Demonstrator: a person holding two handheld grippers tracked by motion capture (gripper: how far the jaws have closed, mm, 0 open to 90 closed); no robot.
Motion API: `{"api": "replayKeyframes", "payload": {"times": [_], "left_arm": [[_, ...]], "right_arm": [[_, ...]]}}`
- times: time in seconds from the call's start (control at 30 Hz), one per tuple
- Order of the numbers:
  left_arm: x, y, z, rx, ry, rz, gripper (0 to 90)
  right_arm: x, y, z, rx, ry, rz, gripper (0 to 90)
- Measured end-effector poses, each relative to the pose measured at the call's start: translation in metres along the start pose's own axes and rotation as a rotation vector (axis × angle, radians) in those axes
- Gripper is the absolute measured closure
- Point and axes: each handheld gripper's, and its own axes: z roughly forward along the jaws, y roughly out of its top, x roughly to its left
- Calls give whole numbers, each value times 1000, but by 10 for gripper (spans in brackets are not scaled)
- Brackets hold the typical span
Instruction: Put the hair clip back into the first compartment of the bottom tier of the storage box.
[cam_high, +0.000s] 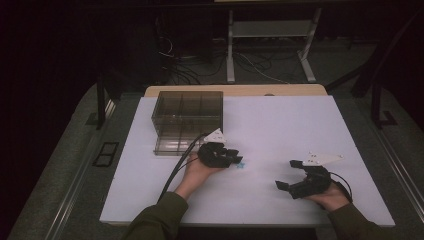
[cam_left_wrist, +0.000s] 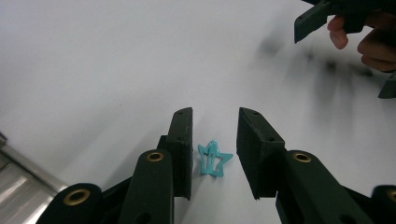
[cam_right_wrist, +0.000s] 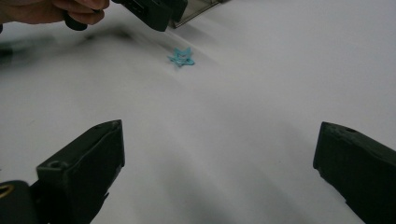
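Observation:
A small teal star-shaped clip (cam_left_wrist: 213, 160) lies flat on the white table (cam_high: 280, 125). My left gripper (cam_left_wrist: 215, 121) is open, one jaw on each side of the clip, neither touching it. In the high view the clip (cam_high: 240, 164) sits just past the left gripper (cam_high: 234, 158) near the table's middle. My right gripper (cam_high: 288, 175) is wide open to the right, nearer the front edge, with nothing between its jaws. In the right gripper view its jaws (cam_right_wrist: 222, 140) frame bare table, and the clip (cam_right_wrist: 181, 57) lies farther off under the left gripper (cam_right_wrist: 149, 9).
A smoky clear compartment box (cam_high: 187, 120) stands at the table's back left, just behind the left hand. Cables (cam_high: 175, 170) trail from the left gripper toward the front edge. A metal stand (cam_high: 270, 45) and dark floor lie beyond the table.

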Motion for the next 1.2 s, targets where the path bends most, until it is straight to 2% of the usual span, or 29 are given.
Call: {"api": "replayKeyframes", "payload": {"times": [0.3,0.73,1.03,1.2], "left_arm": [[-3,-2,14,42,15,31,654],[0,-6,20,79,38,35,687],[-1,-7,22,90,31,34,712],[-5,-7,23,107,43,87,718]], "right_arm": [[0,0,-1,-1,0,1,14],[0,0,-2,-1,1,4,14],[0,0,-2,-2,2,2,14],[0,0,-2,-3,1,0,14]]}}
